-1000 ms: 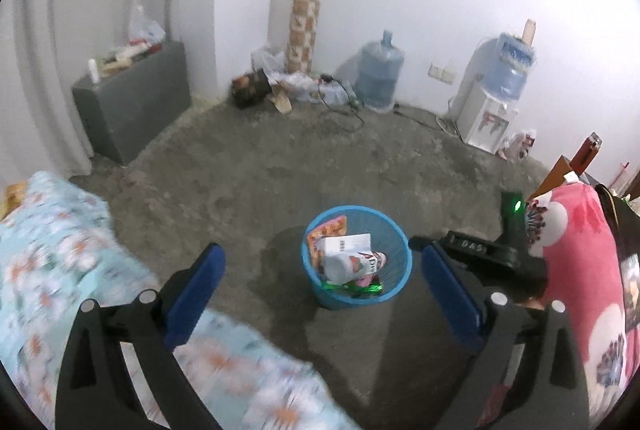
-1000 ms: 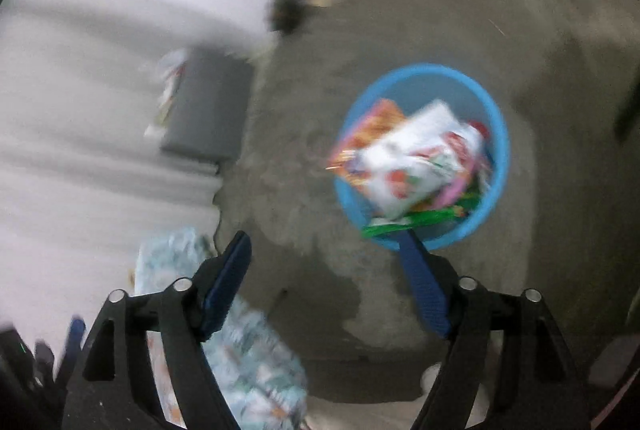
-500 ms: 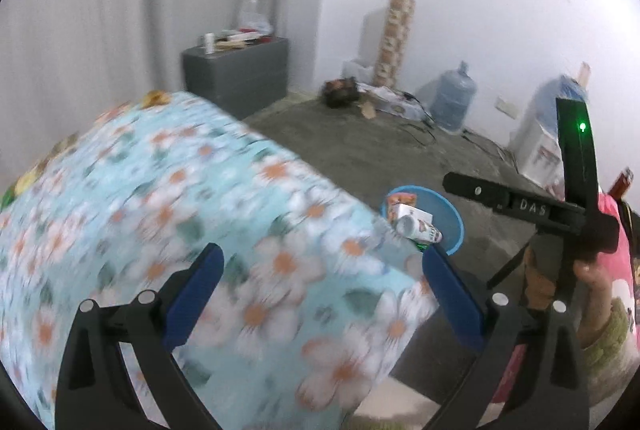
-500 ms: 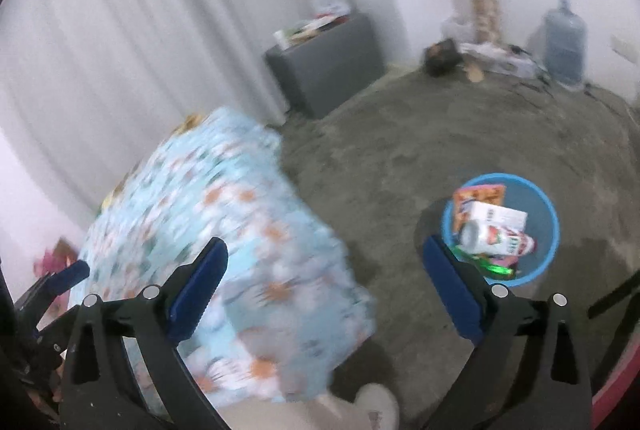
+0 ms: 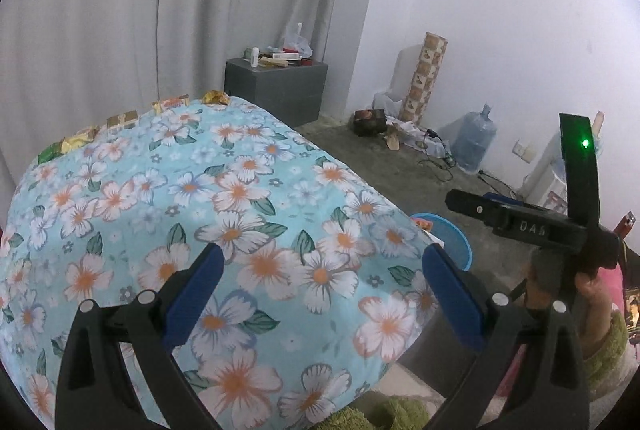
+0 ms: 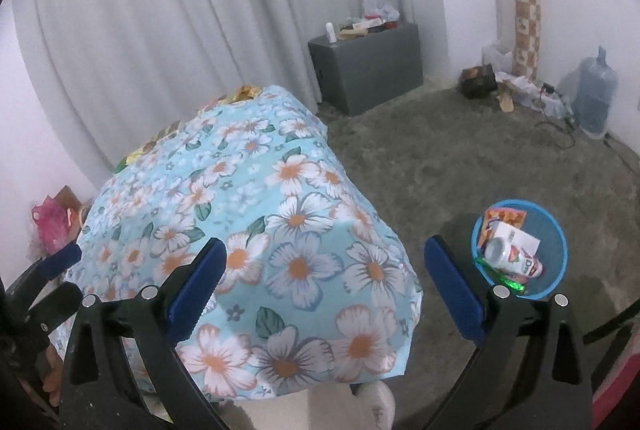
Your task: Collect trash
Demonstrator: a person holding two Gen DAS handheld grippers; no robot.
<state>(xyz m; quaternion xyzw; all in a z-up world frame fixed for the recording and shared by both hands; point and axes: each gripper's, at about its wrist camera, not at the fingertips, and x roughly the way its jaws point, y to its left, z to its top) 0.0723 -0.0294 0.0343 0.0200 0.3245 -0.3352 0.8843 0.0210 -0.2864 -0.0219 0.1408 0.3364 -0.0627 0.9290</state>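
Observation:
Several yellow and gold snack wrappers [image 5: 172, 103] lie in a row along the far edge of a table under a blue floral cloth [image 5: 240, 190]. My left gripper [image 5: 322, 258] hovers open over the cloth's near part with nothing between its fingers. My right gripper [image 6: 326, 248] is open and empty too, above the table's near corner. To its right a blue bin [image 6: 560, 230] on the floor holds a carton, a bottle and wrappers. In the left wrist view only a slice of the bin [image 5: 460, 238] shows past the cloth. A blue pad [image 6: 60, 257] of the left gripper shows at the left edge.
A grey cabinet [image 6: 368, 70] with clutter on top stands by the curtain. A patterned roll [image 6: 526, 22], a water jug [image 6: 592, 94] and cables [image 6: 560, 126] lie along the far wall. A pink bag [image 6: 52, 226] sits left of the table. A shoe [image 6: 376, 402] is below.
Both views have swung from the bin on the floor up and left onto the cloth-covered table. The right gripper rolled upright, rose, and its jaws widened. The bin now sits off to the right.

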